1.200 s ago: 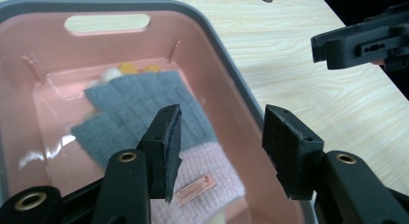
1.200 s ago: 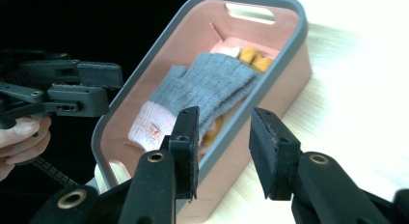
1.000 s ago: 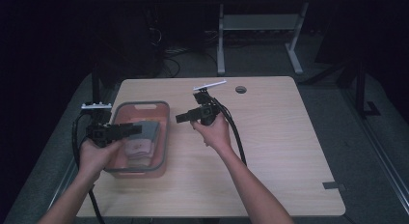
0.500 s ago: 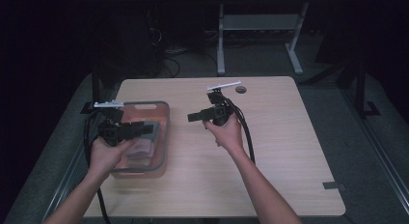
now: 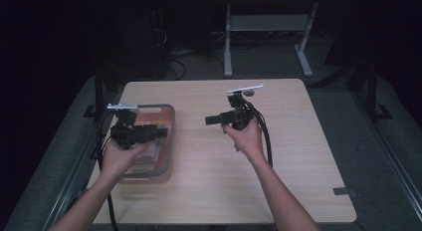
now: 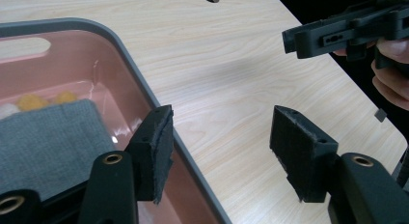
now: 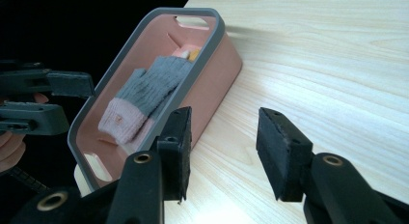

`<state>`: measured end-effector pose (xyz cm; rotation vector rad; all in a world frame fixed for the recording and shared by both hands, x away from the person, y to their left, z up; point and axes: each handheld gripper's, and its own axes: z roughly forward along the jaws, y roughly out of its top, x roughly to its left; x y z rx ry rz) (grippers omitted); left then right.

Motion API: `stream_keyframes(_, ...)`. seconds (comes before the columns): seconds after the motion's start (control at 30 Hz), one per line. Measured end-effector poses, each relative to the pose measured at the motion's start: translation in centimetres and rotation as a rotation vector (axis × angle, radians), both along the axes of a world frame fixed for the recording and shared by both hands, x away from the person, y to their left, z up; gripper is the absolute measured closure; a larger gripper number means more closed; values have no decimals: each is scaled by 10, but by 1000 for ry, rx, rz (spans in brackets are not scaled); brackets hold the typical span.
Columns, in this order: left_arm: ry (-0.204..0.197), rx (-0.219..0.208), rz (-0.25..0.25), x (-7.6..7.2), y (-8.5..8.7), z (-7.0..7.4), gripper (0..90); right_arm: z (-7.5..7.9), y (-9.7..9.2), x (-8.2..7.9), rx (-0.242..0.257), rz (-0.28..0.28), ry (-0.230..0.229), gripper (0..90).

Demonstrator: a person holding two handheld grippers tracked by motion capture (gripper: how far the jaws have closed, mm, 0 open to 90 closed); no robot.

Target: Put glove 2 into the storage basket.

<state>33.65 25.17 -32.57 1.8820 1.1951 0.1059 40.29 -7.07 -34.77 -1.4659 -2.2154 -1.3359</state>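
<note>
Tools (image 5: pixel 161 133) (image 5: pixel 211 120), jaws just opening, hold nothing.

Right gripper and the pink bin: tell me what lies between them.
Nothing but bare table top. In the high view the right gripper hangs apart from the pink bin, and the right gripper view shows plain wood there too.

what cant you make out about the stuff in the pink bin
- Yellow items, left gripper view: mostly covered by the grey knit piece; what they are is unclear.
- Bin contents, high view: hidden under the left gripper and hand.
- Bin's near end, right gripper view: cut off behind a jaw.
</note>
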Motion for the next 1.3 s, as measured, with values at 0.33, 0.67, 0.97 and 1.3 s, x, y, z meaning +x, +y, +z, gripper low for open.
stream_keyframes(0.33, 5, -13, -31, 2, -17, -3, 361, -2, -24, -5, 14, -28, 6, 525)
stream_keyframes(0.67, 0, -20, -68, 5, -36, -3, 306, -2, -46, -9, 8, -57, 10, 498)
stream_keyframes(0.97, -6, -24, -96, 4, -51, -3, 275, -4, -65, -12, 2, -84, 10, 479)
stream_keyframes(1.3, -3, -32, -119, 4, -64, -5, 233, -9, -84, -15, -2, -114, 18, 450)
